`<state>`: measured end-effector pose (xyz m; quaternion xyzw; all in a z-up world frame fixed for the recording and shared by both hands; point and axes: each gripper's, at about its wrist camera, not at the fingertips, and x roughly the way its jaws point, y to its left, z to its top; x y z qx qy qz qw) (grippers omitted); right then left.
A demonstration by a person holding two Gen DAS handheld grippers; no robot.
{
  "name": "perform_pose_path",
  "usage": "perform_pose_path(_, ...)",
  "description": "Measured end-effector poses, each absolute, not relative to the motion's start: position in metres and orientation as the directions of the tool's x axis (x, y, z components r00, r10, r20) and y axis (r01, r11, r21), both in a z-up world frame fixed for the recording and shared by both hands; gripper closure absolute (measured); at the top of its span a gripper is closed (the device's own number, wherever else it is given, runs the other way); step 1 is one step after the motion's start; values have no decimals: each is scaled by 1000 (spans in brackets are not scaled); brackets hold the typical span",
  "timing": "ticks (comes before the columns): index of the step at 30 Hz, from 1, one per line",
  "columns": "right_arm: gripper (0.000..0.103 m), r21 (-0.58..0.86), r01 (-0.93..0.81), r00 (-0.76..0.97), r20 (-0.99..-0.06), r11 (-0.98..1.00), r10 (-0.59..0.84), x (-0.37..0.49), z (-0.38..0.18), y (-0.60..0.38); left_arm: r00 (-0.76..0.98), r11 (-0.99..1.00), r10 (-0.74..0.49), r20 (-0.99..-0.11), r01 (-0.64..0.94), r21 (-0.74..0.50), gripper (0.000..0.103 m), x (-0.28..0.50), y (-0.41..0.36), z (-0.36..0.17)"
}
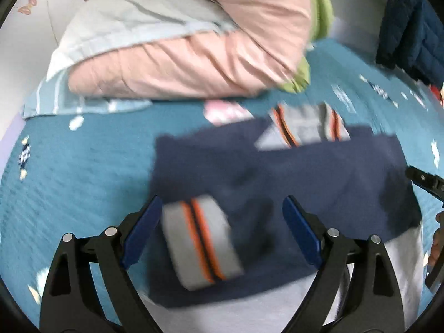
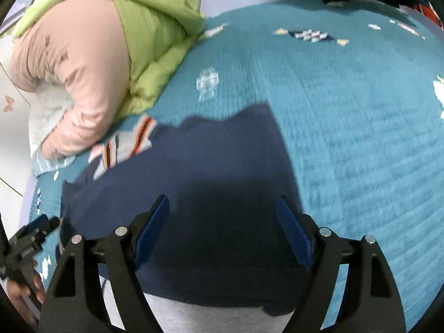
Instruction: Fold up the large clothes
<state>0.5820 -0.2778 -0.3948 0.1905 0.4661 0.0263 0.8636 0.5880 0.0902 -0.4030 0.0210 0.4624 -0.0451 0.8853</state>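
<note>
A navy garment (image 1: 305, 172) with grey cuffs striped in orange lies partly folded on the teal bedspread (image 1: 83, 172). One grey striped cuff (image 1: 202, 238) lies on top of it between my left gripper's (image 1: 222, 208) blue fingers, which stand wide open just above the cloth. The grey collar part (image 1: 305, 127) lies at the far edge. In the right wrist view the navy garment (image 2: 211, 183) fills the near middle, and my right gripper (image 2: 222, 208) is wide open over it, holding nothing. Both views are motion-blurred.
A pile of pink (image 1: 222, 55) and lime-green (image 2: 155, 27) quilted jackets with a pale pillow (image 1: 125, 27) sits at the far left. A dark blue jacket (image 1: 410, 27) hangs at the far right. Light grey cloth (image 2: 194, 316) lies at the near edge. The other gripper (image 2: 30, 238) shows at lower left.
</note>
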Motion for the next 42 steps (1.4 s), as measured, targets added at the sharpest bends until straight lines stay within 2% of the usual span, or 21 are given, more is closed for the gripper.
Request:
perform_pose_path(5,26,377,191,528,-818,906,229,620,-398,-305,498,999,-31,-867,13,-29,14,649,124,-414)
perform_pose_path(8,26,393,235,492,-837,889,240,640,-407,-318,442,998,-58,-895,-8,-69,14,677,131,-431)
perform_pose_path(16,26,415,251,438,-854,875,279,672,-428,-327,350,998,-62,-935,1,-65,15,705,121,-467)
perform_pose_path(17,28,419,243,441,-851,875,285,674,-428,-326,346,998,-58,-936,2,-61,18,707,120,-470)
perform_pose_path(18,34,420,232,441,-849,877,290,677,-428,-325,349,998,-56,-936,7,-57,19,708,119,-471)
perform_pose_path(19,39,423,220,437,-848,879,299,679,-428,-323,355,999,-52,-934,9,-52,25,708,118,-471)
perform_pose_path(20,51,422,207,437,-847,883,302,681,-427,-321,357,999,-46,-933,9,-45,32,709,117,-469)
perform_pose_path(21,58,410,196,430,-852,891,298,682,-426,-319,358,999,-41,-933,8,-41,37,709,116,-468)
perform_pose_path(22,62,407,182,419,-856,895,304,683,-427,-317,362,999,-33,-931,5,-34,53,709,116,-466)
perform_pose_path(23,81,416,163,416,-851,895,320,683,-426,-316,367,999,-35,-929,8,-35,77,709,115,-463)
perform_pose_path(24,97,450,140,414,-836,882,360,682,-426,-315,368,998,-56,-928,19,-53,87,709,115,-461)
perform_pose_path(25,96,460,128,424,-826,879,371,678,-422,-314,372,997,-78,-925,27,-73,92,707,115,-458)
perform_pose_path(27,97,441,81,455,-814,894,361,669,-409,-309,407,996,-89,-909,43,-78,93,701,115,-447)
perform_pose_path(32,97,485,12,532,-744,875,405,637,-367,-308,480,977,-213,-851,106,-184,94,664,125,-401)
perform_pose_path(37,97,477,-64,570,-703,877,425,587,-321,-296,520,961,-274,-809,180,-210,94,605,130,-360)
perform_pose_path(42,98,471,-125,591,-672,873,447,507,-279,-293,544,952,-292,-787,244,-184,94,522,126,-332)
